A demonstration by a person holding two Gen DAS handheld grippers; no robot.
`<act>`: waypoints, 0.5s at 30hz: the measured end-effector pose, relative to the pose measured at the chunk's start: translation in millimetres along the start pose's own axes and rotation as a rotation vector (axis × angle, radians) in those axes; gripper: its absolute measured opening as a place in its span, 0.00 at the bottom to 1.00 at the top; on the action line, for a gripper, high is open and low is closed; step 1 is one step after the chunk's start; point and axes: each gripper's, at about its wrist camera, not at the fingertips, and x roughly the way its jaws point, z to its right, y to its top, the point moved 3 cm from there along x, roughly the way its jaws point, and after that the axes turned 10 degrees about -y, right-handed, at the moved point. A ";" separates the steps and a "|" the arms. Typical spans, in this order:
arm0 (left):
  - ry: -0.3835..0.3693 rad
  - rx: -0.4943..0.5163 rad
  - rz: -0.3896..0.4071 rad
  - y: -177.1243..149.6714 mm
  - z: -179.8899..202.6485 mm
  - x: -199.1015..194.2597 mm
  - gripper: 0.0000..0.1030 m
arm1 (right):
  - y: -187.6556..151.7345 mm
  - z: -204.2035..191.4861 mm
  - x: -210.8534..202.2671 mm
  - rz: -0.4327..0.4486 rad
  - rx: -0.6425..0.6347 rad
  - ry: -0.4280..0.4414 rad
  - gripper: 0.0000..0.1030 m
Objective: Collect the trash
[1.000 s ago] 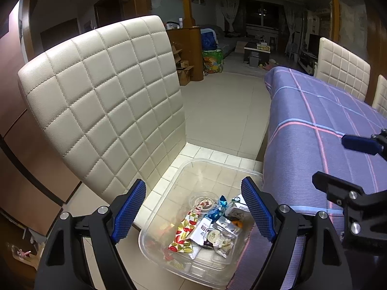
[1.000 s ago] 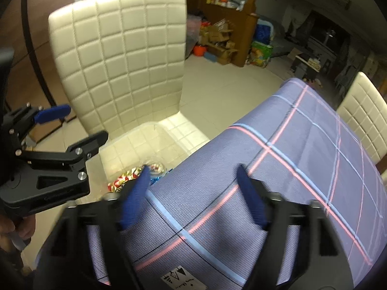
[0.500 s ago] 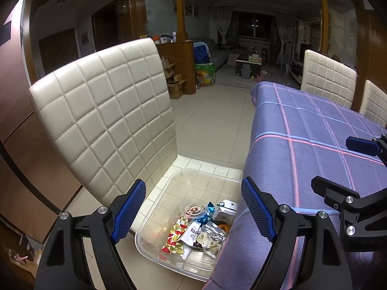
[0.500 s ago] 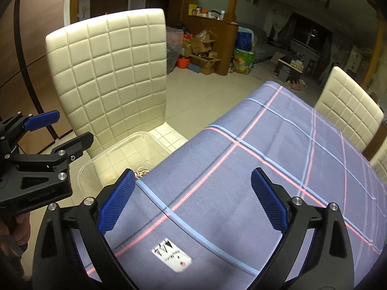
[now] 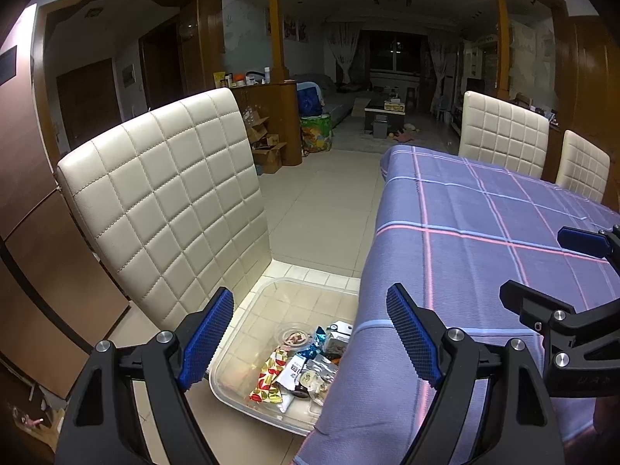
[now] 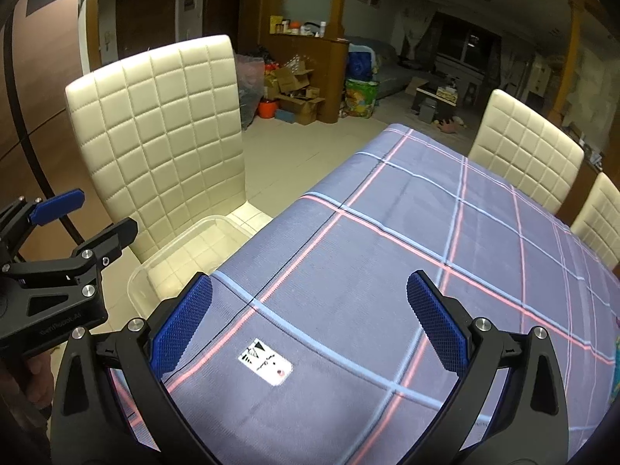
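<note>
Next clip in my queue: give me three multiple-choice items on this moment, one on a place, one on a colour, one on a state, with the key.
1. Where is the clear plastic bin?
A. on the table
B. on the floor between the near chair and the table
C. on the chair seat

2. What colour are the gripper pads?
A. blue
B. red
C. white

3. How is the right gripper?
A. shut on a wrapper
B. open, empty
C. shut, empty

Key: B, the bin sits on floor tiles beside the tablecloth edge; A, the ribbed pads are blue; B, its fingers stand wide apart over the white card.
</note>
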 end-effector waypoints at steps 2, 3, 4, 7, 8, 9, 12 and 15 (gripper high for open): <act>-0.010 0.001 0.015 2.3 2.5 -7.3 0.77 | -0.4 2.3 -7.4 0.001 0.010 -0.012 0.96; -0.011 0.003 0.020 3.1 4.6 -10.6 0.77 | -0.2 2.7 -11.1 -0.001 0.010 -0.019 0.96; -0.014 0.008 0.024 4.7 7.0 -15.2 0.77 | -0.3 3.2 -14.7 -0.003 0.011 -0.026 0.96; -0.025 0.007 0.033 6.9 11.7 -25.9 0.77 | -0.6 6.2 -31.6 0.014 0.025 -0.061 0.96; -0.029 0.003 0.034 7.5 13.3 -29.6 0.77 | -1.1 7.4 -35.8 0.019 0.027 -0.072 0.96; -0.030 0.000 0.034 7.4 14.2 -31.3 0.77 | -1.4 8.7 -40.9 0.025 0.030 -0.090 0.96; -0.035 -0.008 0.044 6.8 16.7 -40.6 0.77 | -2.1 10.2 -56.1 0.045 0.036 -0.107 0.96; -0.029 0.005 0.066 5.0 20.4 -50.6 0.77 | -3.5 11.1 -67.3 0.059 0.052 -0.117 0.96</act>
